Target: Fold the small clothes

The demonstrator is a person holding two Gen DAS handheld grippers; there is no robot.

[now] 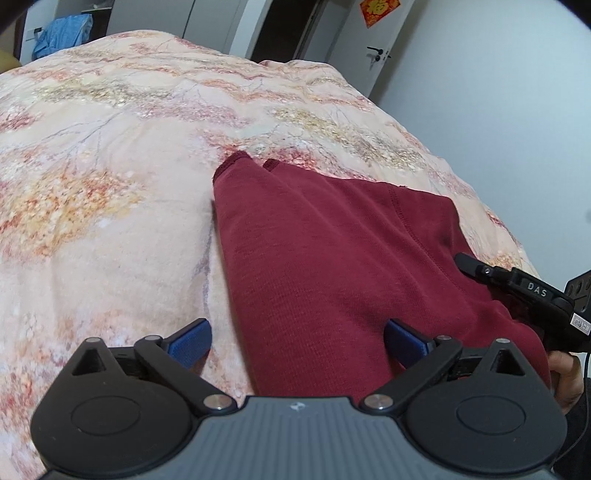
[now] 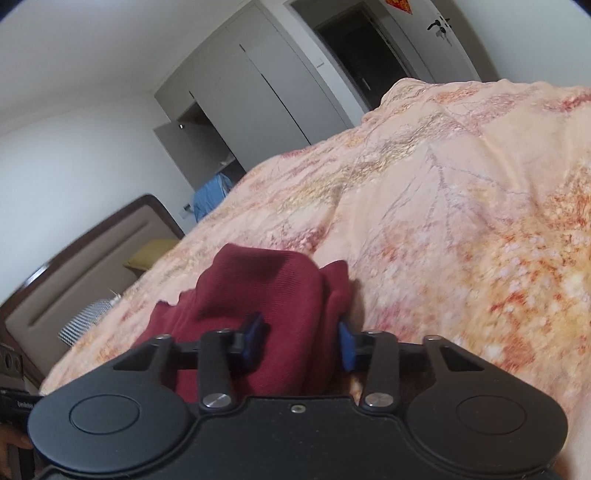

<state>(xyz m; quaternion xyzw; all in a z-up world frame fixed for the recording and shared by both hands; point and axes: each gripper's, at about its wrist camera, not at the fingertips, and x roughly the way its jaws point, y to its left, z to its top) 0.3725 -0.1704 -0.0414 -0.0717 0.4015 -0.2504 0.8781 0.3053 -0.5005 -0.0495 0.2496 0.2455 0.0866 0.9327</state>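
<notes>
Dark red shorts (image 1: 332,251) lie flat on the floral bedspread (image 1: 110,184), legs pointing away. My left gripper (image 1: 297,343) is open, its blue pads (image 1: 190,341) wide apart over the near left edge of the shorts, holding nothing. My right gripper (image 1: 517,291) shows at the right edge of the left wrist view, at the shorts' right side. In the right wrist view my right gripper (image 2: 303,343) has its blue pads (image 2: 347,347) pressed on a bunched fold of the red shorts (image 2: 266,280), lifted off the bedspread (image 2: 461,221).
A headboard (image 2: 74,266) and a yellow pillow (image 2: 151,254) stand at the bed's far end. A blue garment (image 1: 62,35) hangs by the grey wardrobe (image 2: 258,96). A white wall (image 1: 498,92) and a door (image 1: 373,51) lie beyond the bed's edge.
</notes>
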